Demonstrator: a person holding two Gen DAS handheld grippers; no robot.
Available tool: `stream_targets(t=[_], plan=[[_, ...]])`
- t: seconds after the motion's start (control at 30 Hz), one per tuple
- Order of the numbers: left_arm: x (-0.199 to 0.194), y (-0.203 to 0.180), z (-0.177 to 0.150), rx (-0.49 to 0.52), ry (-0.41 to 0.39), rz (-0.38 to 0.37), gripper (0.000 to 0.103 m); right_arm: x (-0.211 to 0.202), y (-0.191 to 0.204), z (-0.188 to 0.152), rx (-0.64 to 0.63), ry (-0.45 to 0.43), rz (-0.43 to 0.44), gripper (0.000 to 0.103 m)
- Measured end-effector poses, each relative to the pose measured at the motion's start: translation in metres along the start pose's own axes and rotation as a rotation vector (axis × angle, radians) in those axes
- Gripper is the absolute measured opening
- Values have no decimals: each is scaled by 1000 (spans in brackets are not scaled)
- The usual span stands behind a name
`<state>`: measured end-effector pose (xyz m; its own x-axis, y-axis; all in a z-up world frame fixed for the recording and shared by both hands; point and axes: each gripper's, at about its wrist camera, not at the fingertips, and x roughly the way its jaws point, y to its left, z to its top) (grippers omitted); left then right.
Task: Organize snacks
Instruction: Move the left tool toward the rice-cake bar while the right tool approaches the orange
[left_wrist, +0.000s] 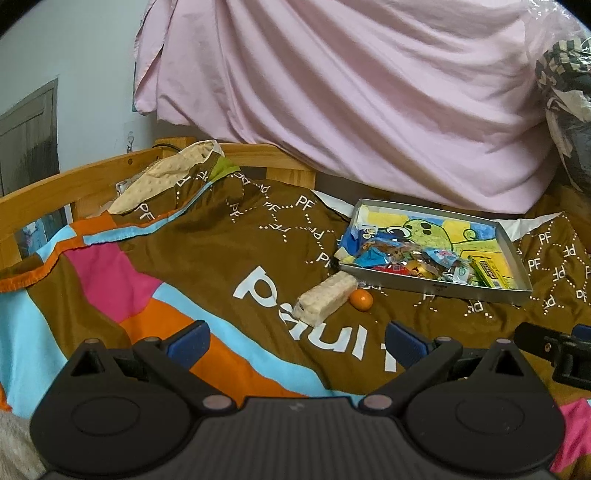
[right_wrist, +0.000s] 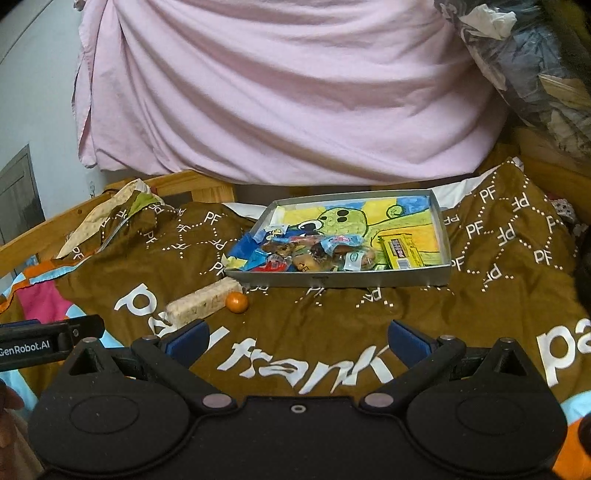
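Snacks lay ahead of both grippers on a brown blanket printed with white letters, spread over a bed. We saw the left gripper with its jaws wide apart and nothing between them, and the right gripper likewise spread and empty. Both hung above the blanket, short of the loose items.

Beyond the left gripper's jaws, a little to their right side, sat a shallow metal tin with a cartoon picture on its floor. A heap of wrapped snacks filled its near part, and a yellow-green packet lay at the right end of that heap. From the right wrist view the tin stood straight ahead of the jaws, slightly tilted on the folds of the blanket.

Outside the tin, just past its near-left corner, lay a pale wrapped bar, and a small orange ball-shaped sweet rested right beside the bar's near-right side; whether they touched we could not tell. In the right wrist view the bar and the sweet sat ahead and left of the jaws.

Nothing lay between the jaws and these two pieces except bare blanket. Behind the tin hung a pink sheet, with a wooden bed rail to the far left.
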<state>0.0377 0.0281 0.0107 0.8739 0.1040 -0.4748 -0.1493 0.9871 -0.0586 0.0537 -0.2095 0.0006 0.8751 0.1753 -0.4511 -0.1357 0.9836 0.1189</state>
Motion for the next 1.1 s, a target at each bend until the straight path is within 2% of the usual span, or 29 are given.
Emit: stream_targets(t=[0.33,0.53,0.73,0.83,1.03,1.1], plan=[[21,-5,26,77,-10,-17,103,23,7,14,-111,-14,23,102],[44,-9,40,202,-24,-36,103,40,11,18,-180,-26,46,102],[68,-11,44,232,2,-95,103,56,14,20,-223,-36,63,102],[83,-8,47,223,21,-120,103,66,16,21,-249,-34,72,102],[129,-8,46,219,161,-131,103,93,24,15,-369,-4,140,102],[140,-8,46,224,178,-120,103,102,28,12,-414,5,152,102]])
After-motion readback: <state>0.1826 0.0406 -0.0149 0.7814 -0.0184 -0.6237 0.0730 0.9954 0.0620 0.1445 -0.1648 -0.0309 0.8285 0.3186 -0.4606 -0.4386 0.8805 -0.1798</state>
